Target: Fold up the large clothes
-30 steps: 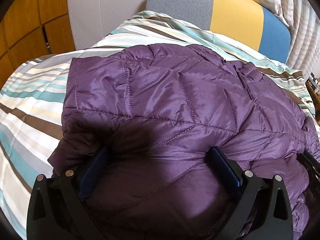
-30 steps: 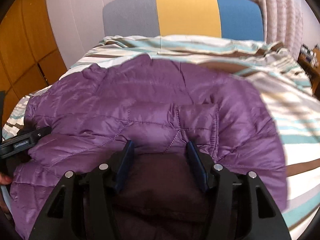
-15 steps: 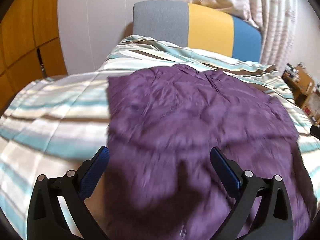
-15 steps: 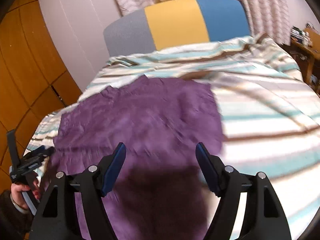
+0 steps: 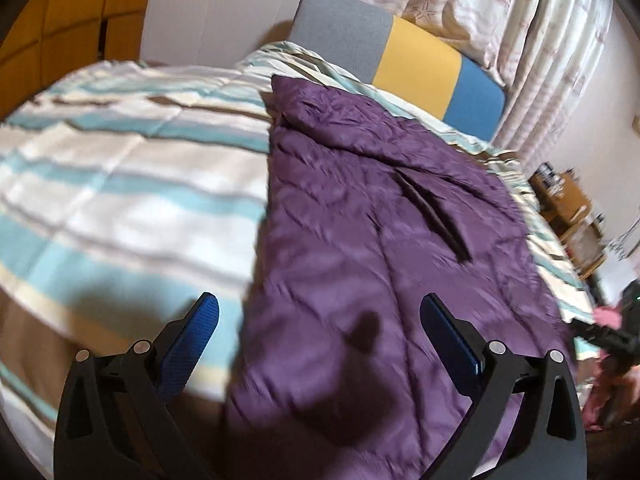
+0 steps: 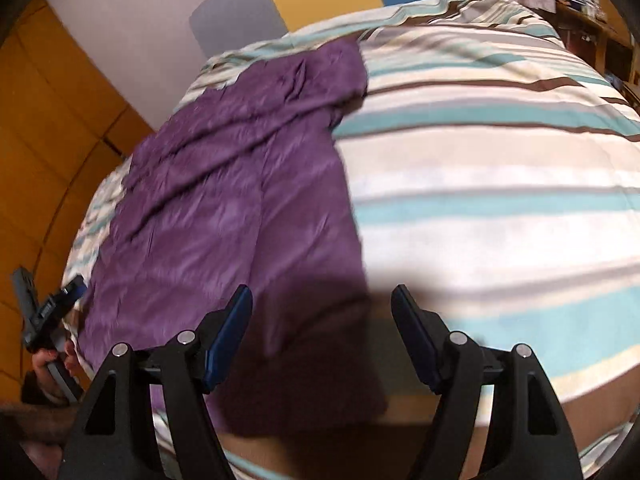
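Observation:
A purple quilted jacket [image 5: 360, 240] lies flat on the striped bed, folded into a long strip running from the near edge toward the headboard. It also shows in the right wrist view [image 6: 224, 208]. My left gripper [image 5: 320, 328] is open and empty, raised over the jacket's near left edge. My right gripper [image 6: 322, 328] is open and empty, raised over the jacket's near right edge. The left gripper shows at the far left of the right wrist view [image 6: 40, 312], held in a hand.
The striped duvet [image 5: 120, 184] covers the bed on both sides of the jacket. A grey, yellow and blue headboard [image 5: 400, 52] stands at the far end. Orange wooden cabinets [image 6: 40, 140] stand left. A wooden shelf [image 5: 568, 208] stands right.
Both grippers have let go of the jacket, opened wide and pulled back and up. The jacket now lies flat as a long folded strip.

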